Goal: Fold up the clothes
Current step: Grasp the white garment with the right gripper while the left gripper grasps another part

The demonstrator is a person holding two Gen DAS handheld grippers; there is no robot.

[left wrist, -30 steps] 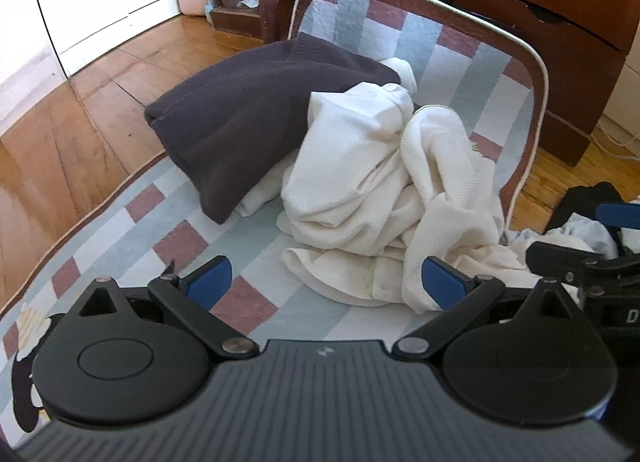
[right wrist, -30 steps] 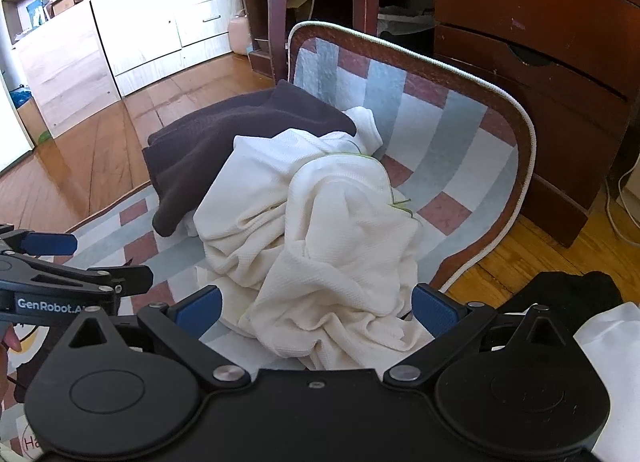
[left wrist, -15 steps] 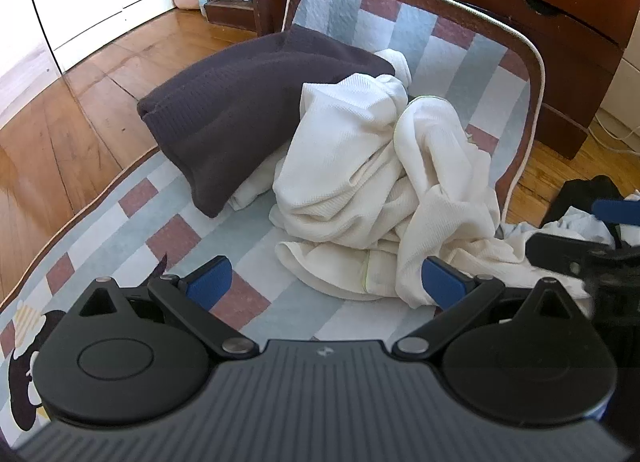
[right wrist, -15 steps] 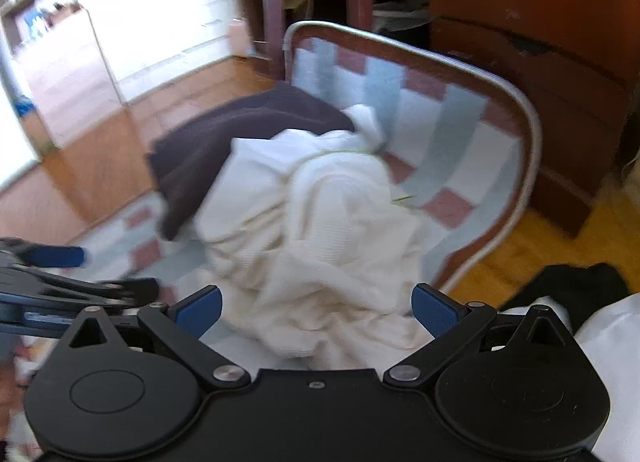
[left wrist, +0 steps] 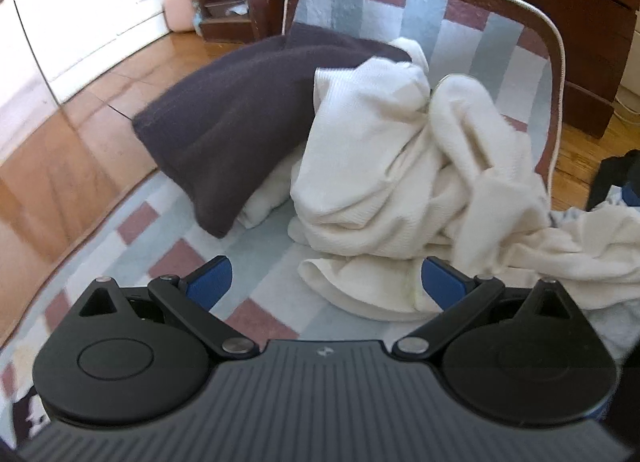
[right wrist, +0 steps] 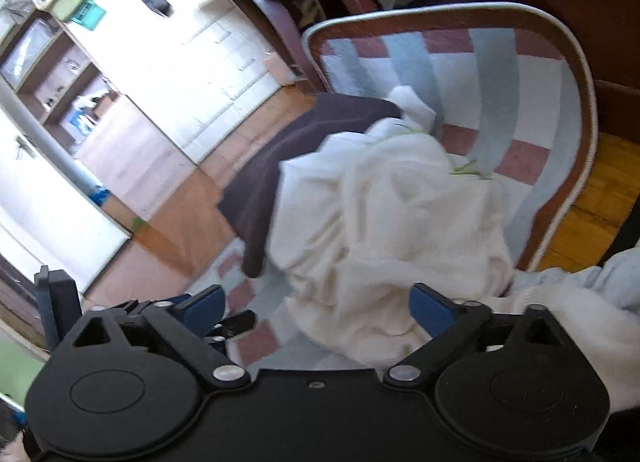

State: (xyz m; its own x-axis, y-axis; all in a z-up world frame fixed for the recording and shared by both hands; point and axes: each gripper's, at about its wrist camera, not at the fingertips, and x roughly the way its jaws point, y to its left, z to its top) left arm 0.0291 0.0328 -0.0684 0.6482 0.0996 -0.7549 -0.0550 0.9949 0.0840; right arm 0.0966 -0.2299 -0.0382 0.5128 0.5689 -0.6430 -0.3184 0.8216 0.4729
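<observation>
So far, little of the folding shows as done. At the left, on the checked rug (left wrist: pixel 256 274), lies a dark garment (left wrist: pixel 224 134): it lies fairly flat, with a straight near edge, half on the rug and half over the wood floor (left wrist: pixel 72 150), but whether it is folded I cannot tell. Just right of it, overlapping its edge, sits the cream garment (left wrist: pixel 392 166), bunched and twisted into a heap, plainly not folded. The rug's far end stands curled up behind both. Farther right, more pale cloth (left wrist: pixel 592 254) trails off the rug, and something black (left wrist: pixel 612 178) lies on the floor beyond; neither looks folded.

The left gripper (left wrist: pixel 324 280) hovers low before the heap, its fingers (left wrist: pixel 208 282) spread wide and holding nothing. The right gripper (right wrist: pixel 316 304), tilted, also faces the heap, fingers (right wrist: pixel 430 308) apart and empty.

As I judge it, the cream garment at least needs spreading flat and folding, and the loose cloth at right too.
</observation>
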